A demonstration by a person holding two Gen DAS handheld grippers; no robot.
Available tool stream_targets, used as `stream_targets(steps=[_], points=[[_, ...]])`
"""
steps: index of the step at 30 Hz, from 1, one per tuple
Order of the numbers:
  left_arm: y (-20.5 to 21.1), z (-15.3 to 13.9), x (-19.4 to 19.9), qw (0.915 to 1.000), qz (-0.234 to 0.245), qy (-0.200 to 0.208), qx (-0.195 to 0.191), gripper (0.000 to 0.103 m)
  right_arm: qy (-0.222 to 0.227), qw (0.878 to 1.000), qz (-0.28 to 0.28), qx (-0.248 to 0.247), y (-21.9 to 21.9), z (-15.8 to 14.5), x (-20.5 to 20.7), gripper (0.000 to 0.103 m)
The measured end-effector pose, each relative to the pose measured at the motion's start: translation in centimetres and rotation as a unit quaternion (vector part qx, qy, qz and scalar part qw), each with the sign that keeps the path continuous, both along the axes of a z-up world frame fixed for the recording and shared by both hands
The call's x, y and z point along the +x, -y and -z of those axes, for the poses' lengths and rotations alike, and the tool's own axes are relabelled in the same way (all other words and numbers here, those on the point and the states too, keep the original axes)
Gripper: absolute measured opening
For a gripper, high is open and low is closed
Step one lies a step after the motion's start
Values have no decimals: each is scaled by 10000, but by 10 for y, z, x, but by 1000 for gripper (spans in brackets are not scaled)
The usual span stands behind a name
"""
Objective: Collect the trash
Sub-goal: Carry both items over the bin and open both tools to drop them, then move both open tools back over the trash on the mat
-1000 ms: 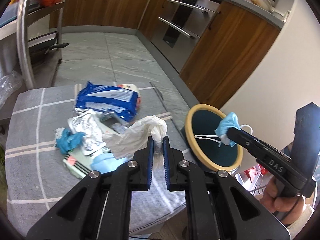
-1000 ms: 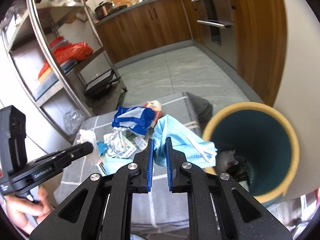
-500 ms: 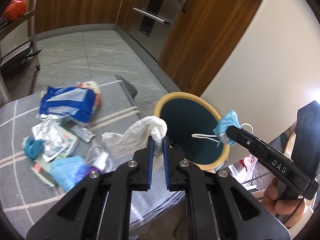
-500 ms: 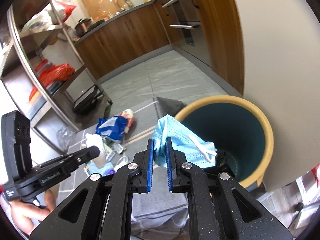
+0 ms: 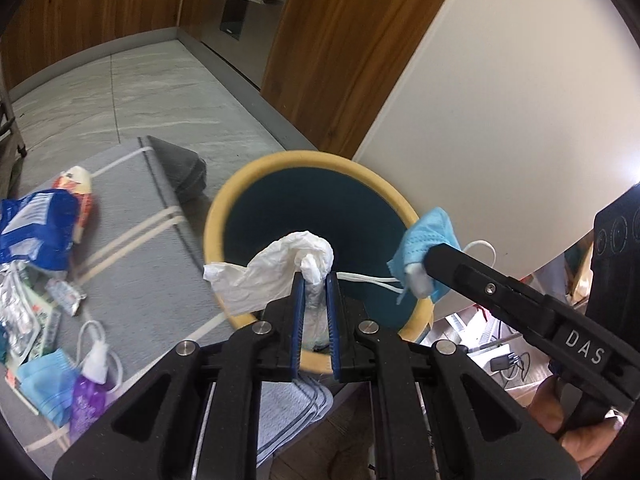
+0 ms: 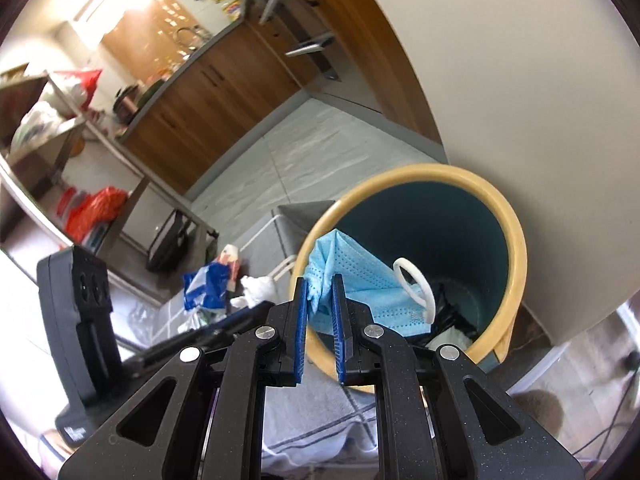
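My left gripper [image 5: 314, 280] is shut on a crumpled white tissue [image 5: 276, 270], which hangs over the near rim of the teal bin with a yellow rim [image 5: 312, 160]. In the right wrist view my right gripper [image 6: 320, 280] is shut on a light blue face mask [image 6: 360, 288] held over the bin's [image 6: 516, 240] mouth. That mask [image 5: 426, 242] and the right gripper [image 5: 420, 276] also show at the bin's right edge in the left wrist view. Dark rubbish lies at the bin's bottom.
On the grey striped cloth [image 5: 160, 280] left of the bin lie a blue wrapper [image 5: 36, 232], foil packs [image 5: 16, 312], another blue mask [image 5: 44, 384] and a purple bottle [image 5: 86, 400]. A white wall [image 5: 500, 120] stands behind the bin. Wooden cabinets [image 5: 328, 60] line the grey floor.
Both grippers have swung right from above the cloth to over the bin, each keeping its hold. The right gripper has rolled, so its view is tilted.
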State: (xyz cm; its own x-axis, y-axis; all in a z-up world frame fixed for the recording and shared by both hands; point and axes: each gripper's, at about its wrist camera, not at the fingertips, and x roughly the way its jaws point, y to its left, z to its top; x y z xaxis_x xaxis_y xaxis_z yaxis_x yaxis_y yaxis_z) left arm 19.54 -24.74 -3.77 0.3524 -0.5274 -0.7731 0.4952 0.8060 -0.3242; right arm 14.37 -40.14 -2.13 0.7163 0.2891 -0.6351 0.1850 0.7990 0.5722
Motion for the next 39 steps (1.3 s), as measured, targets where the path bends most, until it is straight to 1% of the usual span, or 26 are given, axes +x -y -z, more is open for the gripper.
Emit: stream_targets(steps=[5,9,11,12,14,15,17,20,23,27,29,30,35,39], points=[[16,15,8,9998,166,-69,72,9,-151,9997,92,185,6,13,9,13],[24,26,16,9995,251,-114,131,9,-292,9987,192,376,13,22,14,16],[27,31,19,9994,271,-166,150,12,-400,9977,233,505,15,29,17,19],[28,32,19,9993,280,-167,163,14,-442,9972,236,551,15,31,18,24],[28,36,20,9991,337,-174,192,21,-501,9965,260,611,15,35,18,33],[28,38,20,9990,361,-163,225,23,-524,9960,290,666,16,37,17,36],[27,38,18,9989,372,-141,261,29,-554,9951,313,758,17,39,17,38],[23,37,17,9990,358,-161,224,31,-556,9948,341,782,17,38,17,39],[20,32,14,9991,355,-98,191,32,-520,9952,308,765,15,35,17,39],[9,22,11,9995,293,-1,149,34,-456,9960,287,710,11,30,14,40],[1,16,8,9996,222,71,152,41,-422,9965,265,670,9,27,13,40],[-4,14,7,9997,183,97,148,42,-399,9968,253,644,8,25,13,41],[-44,-2,7,9994,-147,256,195,49,-296,9980,69,553,-4,18,15,41],[-84,-12,5,9981,-485,337,194,51,-274,9986,-152,425,-23,13,18,42]])
